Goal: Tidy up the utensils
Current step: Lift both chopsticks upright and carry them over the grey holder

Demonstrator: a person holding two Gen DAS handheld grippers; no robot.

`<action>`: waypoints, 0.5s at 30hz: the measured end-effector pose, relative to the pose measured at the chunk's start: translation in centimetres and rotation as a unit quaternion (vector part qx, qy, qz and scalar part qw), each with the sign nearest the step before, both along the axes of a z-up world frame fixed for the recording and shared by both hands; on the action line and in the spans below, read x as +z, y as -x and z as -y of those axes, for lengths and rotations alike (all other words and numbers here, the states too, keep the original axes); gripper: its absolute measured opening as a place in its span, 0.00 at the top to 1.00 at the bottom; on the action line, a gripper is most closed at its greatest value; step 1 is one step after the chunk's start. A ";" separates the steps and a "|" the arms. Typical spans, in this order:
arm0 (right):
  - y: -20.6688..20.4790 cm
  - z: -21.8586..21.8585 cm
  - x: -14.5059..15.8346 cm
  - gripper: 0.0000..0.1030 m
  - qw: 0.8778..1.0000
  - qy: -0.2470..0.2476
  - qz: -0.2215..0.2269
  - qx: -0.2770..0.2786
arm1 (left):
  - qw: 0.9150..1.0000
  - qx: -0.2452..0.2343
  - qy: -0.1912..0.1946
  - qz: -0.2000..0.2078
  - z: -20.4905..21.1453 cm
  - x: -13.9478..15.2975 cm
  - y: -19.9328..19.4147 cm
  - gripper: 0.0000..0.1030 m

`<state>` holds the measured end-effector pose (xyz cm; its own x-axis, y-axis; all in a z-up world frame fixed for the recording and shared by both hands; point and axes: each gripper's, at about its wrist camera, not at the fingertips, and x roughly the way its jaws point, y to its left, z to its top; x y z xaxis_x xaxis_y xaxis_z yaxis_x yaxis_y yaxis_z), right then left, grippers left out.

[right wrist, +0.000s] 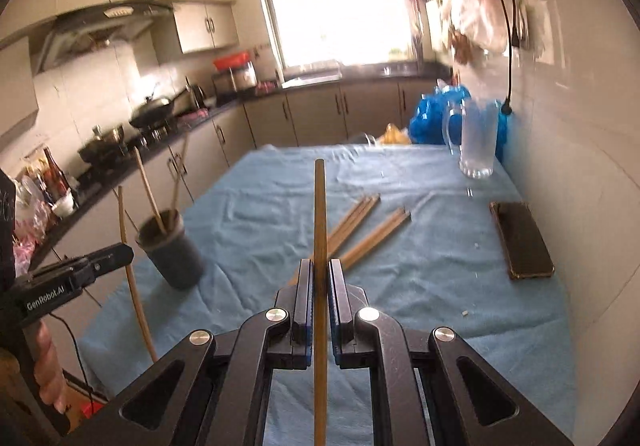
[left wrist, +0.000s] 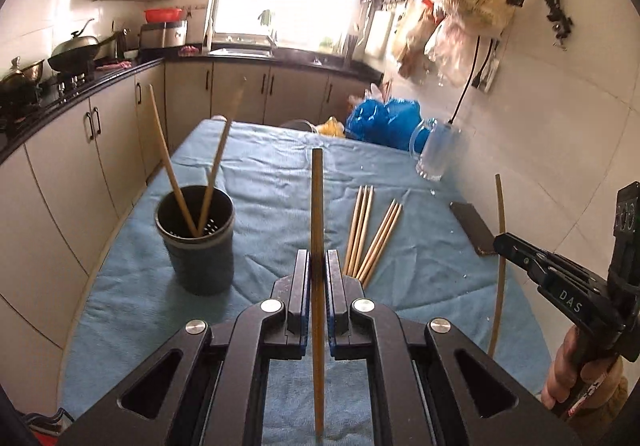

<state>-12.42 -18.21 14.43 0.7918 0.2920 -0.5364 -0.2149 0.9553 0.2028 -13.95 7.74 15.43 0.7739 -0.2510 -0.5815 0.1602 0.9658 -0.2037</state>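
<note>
Dark holder (left wrist: 196, 242) holds two chopsticks (left wrist: 208, 182), seemingly; each hand-held gripper (left wrist: 318, 266) (right wrist: 320, 274) clamps one chopstick (left wrist: 317, 206) (right wrist: 320, 214).

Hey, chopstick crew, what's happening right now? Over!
Left hand-held gripper shut on a chopstick; right hand-held gripper shut on another chopstick. Holder cup holds two. Path clear.

A table (left wrist: 132, 286) covered by a blue cloth (left wrist: 260, 174) carries a dark holder (left wrist: 196, 242) at its left edge. Right of the holder lie loose chopsticks (left wrist: 370, 230) in two bundles. Farther right, by the wall, lies a phone (right wrist: 520, 240); beyond it stands a glass mug (right wrist: 474, 142).
</note>
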 end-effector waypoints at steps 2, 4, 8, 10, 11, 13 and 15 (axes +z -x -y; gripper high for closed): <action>0.5 -0.5 0.6 0.93 1.000 -0.010 0.017 0.000 | 1.000 0.001 0.007 0.006 -0.6 0.7 0.5 0.94; 0.7 -1.0 1.2 0.93 0.999 -0.016 0.032 -0.001 | 1.000 0.003 0.015 0.012 -1.3 1.4 0.8 0.94; 0.9 -2.7 3.0 0.93 0.997 -0.028 0.070 0.000 | 0.999 0.008 0.027 0.037 -2.6 3.4 1.7 0.94; 0.7 -3.8 3.9 0.93 0.996 -0.027 0.085 0.005 | 0.998 0.011 0.026 0.053 -3.2 4.5 2.0 0.94; 0.5 -4.4 4.3 0.93 0.995 -0.026 0.093 0.007 | 0.998 0.012 0.024 0.059 -3.4 4.9 2.1 0.94; 0.2 -5.4 4.9 0.93 0.994 -0.026 0.104 0.012 | 0.997 0.019 0.021 0.075 -4.2 6.0 2.3 0.94; -0.4 -6.3 5.6 0.93 0.993 -0.033 0.111 0.017 | 0.996 0.025 0.024 0.085 -4.9 6.7 2.4 0.94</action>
